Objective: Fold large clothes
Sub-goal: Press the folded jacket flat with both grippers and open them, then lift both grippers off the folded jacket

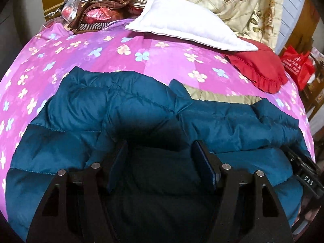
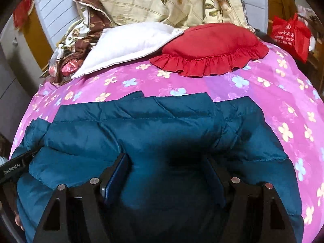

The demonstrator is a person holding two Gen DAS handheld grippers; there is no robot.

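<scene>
Teal jacket (image 1: 125,109) lies spread across lower half of both views on bed (image 1: 141,48) with pink flowered cover. Left gripper (image 1: 162,162) spread, jacket fabric between pads, no pinch visible. Right gripper (image 2: 168,174) likewise spread over jacket. White pillow (image 2: 125,44) and red cushion (image 2: 210,44) at upper frame.

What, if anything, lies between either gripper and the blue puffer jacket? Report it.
Nothing visible does. The left gripper and right gripper both stand open directly over the blue puffer jacket, with only jacket fabric showing between their fingers. The white pillow and red frilled cushion lie farther back on the pink floral bedspread, clear of the jacket.
</scene>
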